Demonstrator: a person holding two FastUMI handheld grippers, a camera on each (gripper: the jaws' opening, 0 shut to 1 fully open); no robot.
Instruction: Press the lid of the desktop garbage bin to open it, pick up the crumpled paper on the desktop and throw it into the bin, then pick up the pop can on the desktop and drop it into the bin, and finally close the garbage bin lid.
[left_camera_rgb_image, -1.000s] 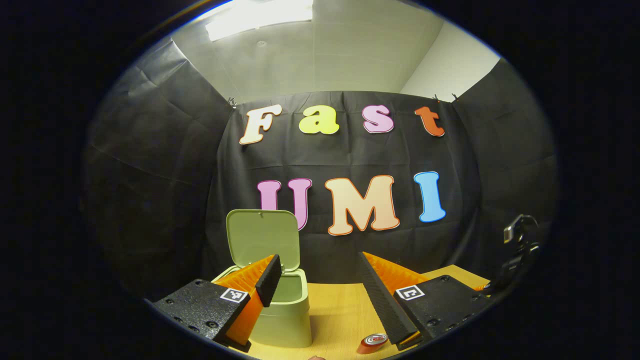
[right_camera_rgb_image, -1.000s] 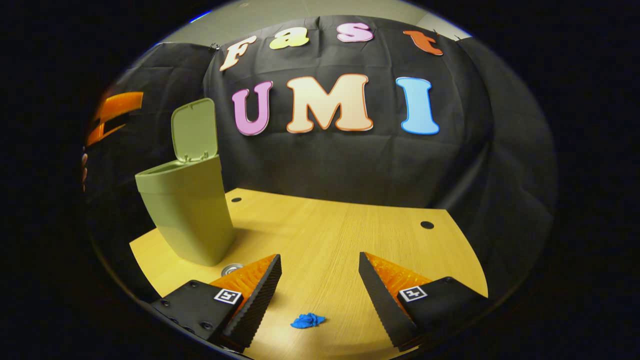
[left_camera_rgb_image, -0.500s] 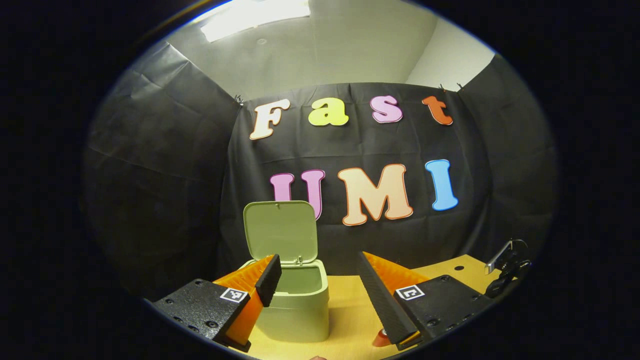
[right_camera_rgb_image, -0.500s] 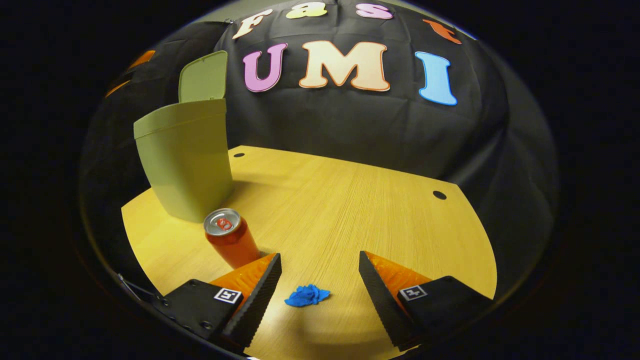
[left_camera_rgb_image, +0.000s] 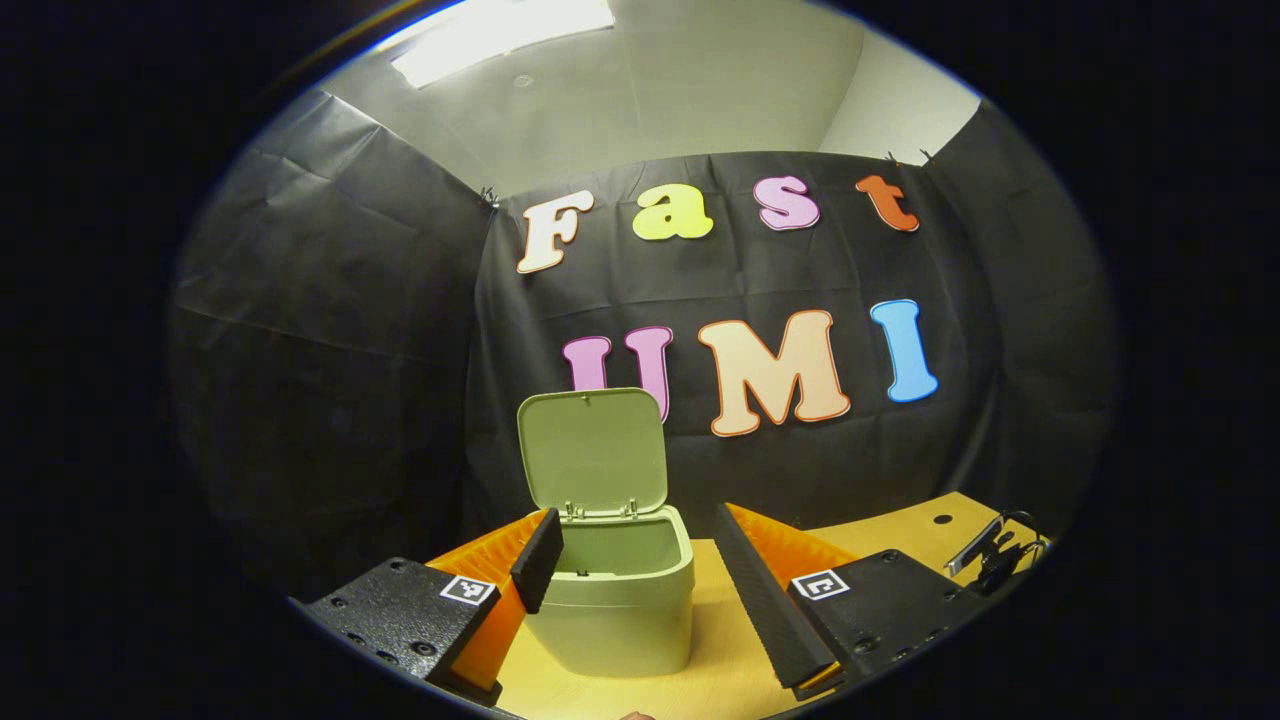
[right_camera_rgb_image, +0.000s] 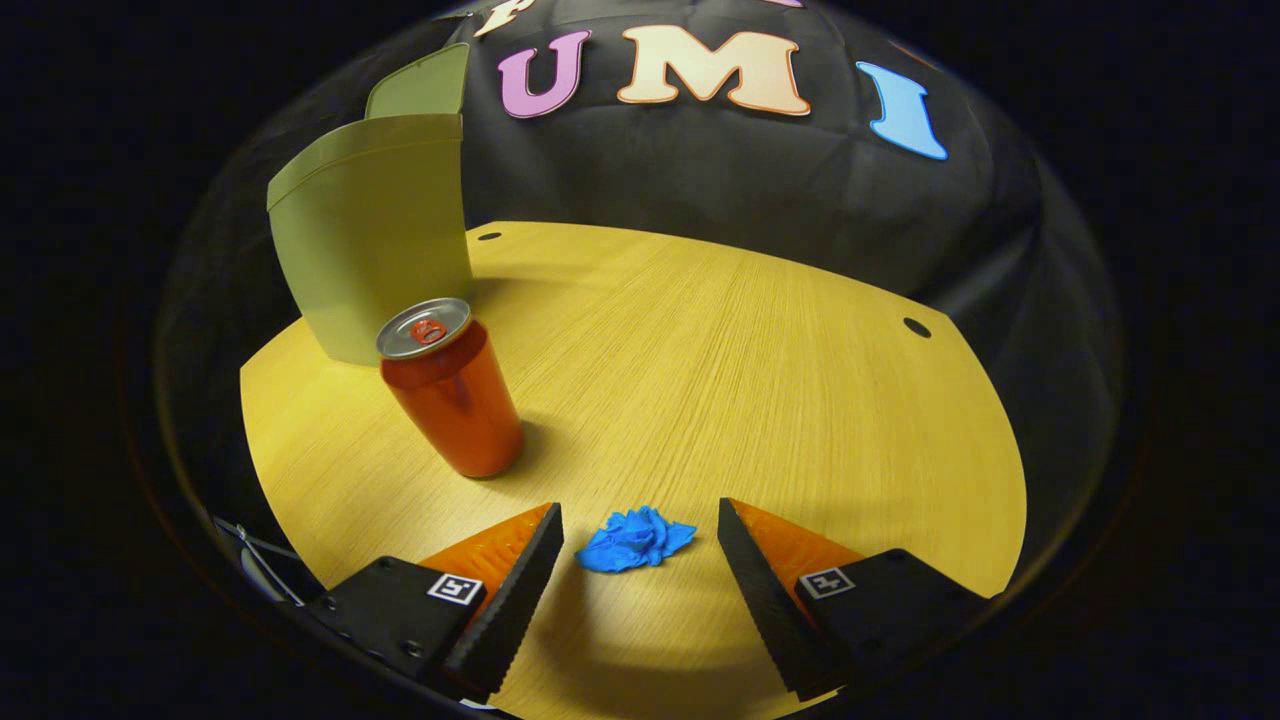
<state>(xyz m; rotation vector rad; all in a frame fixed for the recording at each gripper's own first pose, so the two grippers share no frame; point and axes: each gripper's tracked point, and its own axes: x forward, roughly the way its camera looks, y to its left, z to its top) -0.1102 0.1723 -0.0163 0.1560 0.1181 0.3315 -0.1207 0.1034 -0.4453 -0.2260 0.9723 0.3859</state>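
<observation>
The pale green bin (left_camera_rgb_image: 610, 610) stands on the wooden table with its lid (left_camera_rgb_image: 594, 450) raised upright. My left gripper (left_camera_rgb_image: 638, 525) hangs open above the table, its fingers framing the bin's open mouth from the near side. In the right gripper view the bin (right_camera_rgb_image: 375, 235) is at the far left, and a red pop can (right_camera_rgb_image: 450, 395) stands upright in front of it. A crumpled blue paper (right_camera_rgb_image: 633, 538) lies on the table just ahead of my right gripper (right_camera_rgb_image: 640, 520), which is open and low over the table, the paper between its fingertips.
The wooden table (right_camera_rgb_image: 760, 380) has small round holes (right_camera_rgb_image: 916, 327) near its far edge. Black cloth walls close in behind and to both sides. Part of the other gripper (left_camera_rgb_image: 995, 555) shows at the table's right in the left gripper view.
My right gripper has dropped and tilted down toward the blue paper, which now lies between its fingertips; the can came into view. The left gripper view shifted, so the bin sits more central.
</observation>
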